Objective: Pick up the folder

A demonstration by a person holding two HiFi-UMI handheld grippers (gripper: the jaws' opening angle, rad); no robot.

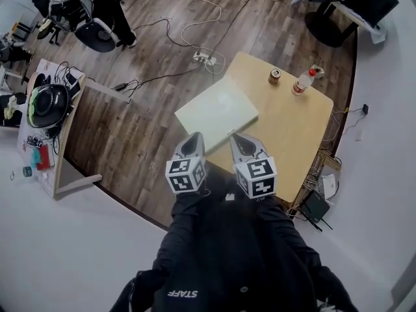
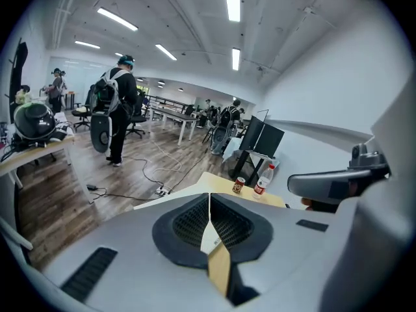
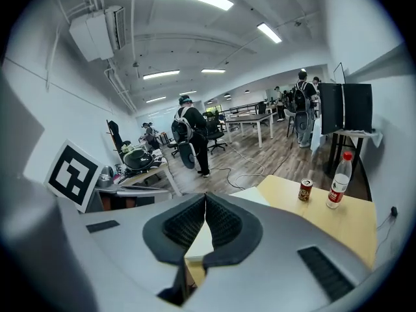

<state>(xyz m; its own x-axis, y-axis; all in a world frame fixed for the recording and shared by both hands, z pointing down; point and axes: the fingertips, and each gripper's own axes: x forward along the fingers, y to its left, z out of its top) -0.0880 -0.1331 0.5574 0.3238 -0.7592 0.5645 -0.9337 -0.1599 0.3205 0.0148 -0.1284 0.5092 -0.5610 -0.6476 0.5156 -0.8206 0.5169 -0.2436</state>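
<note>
head view shows my left gripper (image 1: 193, 138) and my right gripper (image 1: 238, 139) side by side, close to my body. both point down and forward at the folder (image 1: 218, 109). i think i hold them next to each other like this so each one can take one side of the folder's near edge.

the folder is pale and flat. it lies on the near left part of the wooden table (image 1: 292, 132), and one side seems to stick out a little past the table edge. that may make it easy to get a jaw under it. my grippers are near the folder but are not touching it yet.

left gripper view shows my left jaws pressed together with nothing between them. right gripper view shows my right jaws pressed together at the tips too, and they hold nothing. through the thin gap i can see the pale folder below.

a can (image 1: 275, 76) and a bottle (image 1: 303, 82) stand at the far side of the table, well apart from the folder, so i do not think they get in my way.

i think the pick up has not begun. next i need to spread the jaws before they can pinch the folder.
</note>
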